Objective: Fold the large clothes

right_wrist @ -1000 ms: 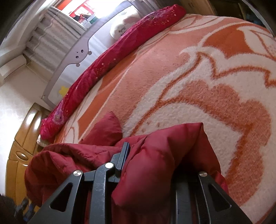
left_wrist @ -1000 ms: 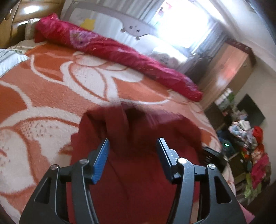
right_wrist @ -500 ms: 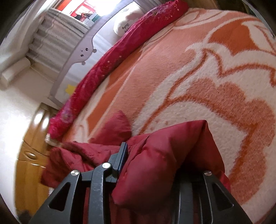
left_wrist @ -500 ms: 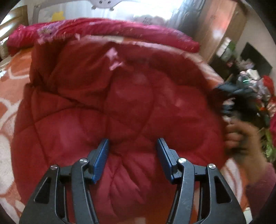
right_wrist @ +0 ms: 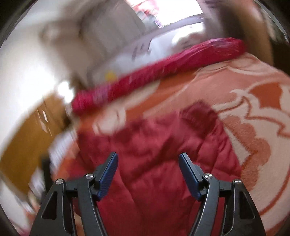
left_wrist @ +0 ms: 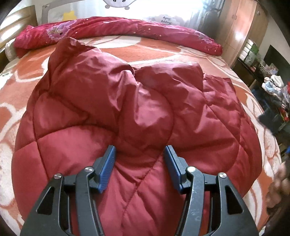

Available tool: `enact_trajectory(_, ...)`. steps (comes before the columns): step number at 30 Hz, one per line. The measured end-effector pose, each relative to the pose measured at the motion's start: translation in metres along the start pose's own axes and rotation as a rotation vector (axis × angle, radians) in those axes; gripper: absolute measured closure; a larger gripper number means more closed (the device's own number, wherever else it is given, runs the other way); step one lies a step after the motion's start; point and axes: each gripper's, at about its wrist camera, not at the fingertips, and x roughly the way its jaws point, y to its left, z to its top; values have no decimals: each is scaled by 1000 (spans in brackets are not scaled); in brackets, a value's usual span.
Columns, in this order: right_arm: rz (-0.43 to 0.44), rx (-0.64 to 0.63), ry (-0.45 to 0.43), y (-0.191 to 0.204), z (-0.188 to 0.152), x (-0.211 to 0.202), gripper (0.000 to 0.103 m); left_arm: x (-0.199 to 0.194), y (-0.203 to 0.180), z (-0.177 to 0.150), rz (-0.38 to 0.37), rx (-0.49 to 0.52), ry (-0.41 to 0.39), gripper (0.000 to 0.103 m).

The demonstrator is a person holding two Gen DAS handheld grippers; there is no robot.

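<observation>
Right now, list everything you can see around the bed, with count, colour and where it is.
Quilted jacket: one, dark red, spread on the bed, centre.
Bed blanket: one, orange with white pattern, under the jacket.
Rolled quilt: one, bright red-pink, along the far edge of the bed.
Bed rail: one, grey, behind the rolled quilt.
Wardrobe: one, brown wood, far right.
Clutter pile: several mixed-colour items, right of the bed.
Left gripper: one, black with blue pads, open over the jacket.
Right gripper: one, same colours, open, blurred view.
</observation>
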Motion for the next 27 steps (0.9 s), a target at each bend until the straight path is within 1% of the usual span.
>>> enact_trajectory(2, -72, -45, 107, 1, -4, 34, 36, -3, 3, -2, 9, 0, 6, 49)
enact_trajectory(5, -171, -82, 139, -7, 1, 67, 36, -2, 12, 7, 38, -8, 10, 53)
enact_trajectory(6, -186, -72, 157, -11, 6, 77, 35, -1, 20, 10, 68, -19, 12, 53)
enact_trajectory(7, -190, -52, 168, -15, 10, 83, 35, 2, 28, 15, 88, -31, 19, 53)
enact_trajectory(10, -206, 15, 190, -32, 20, 96, 35, 16, 50, 26, 96, -79, 52, 53)
enact_trajectory(12, -195, 57, 204, -43, 23, 104, 35, 25, 62, 33, 107, -117, 67, 53)
enact_trajectory(14, -201, 65, 202, -47, 23, 108, 35, 32, 68, 38, 138, -134, 72, 53)
enact_trajectory(16, -203, 69, 201, -50, 23, 113, 34, 43, 75, 41, 132, -159, 82, 53)
enact_trajectory(18, -198, 76, 192, -50, 22, 116, 34, 49, 76, 40, 135, -160, 78, 53)
enact_trajectory(20, -191, 82, 183, -53, 19, 117, 33, 52, 72, 39, 157, -137, 67, 52)
enact_trajectory(23, -184, 88, 184, -54, 19, 117, 33, 54, 71, 40, 171, -131, 66, 52)
enact_trajectory(27, -172, 93, 187, -56, 20, 119, 32, 41, 76, 39, 134, -151, 54, 52)
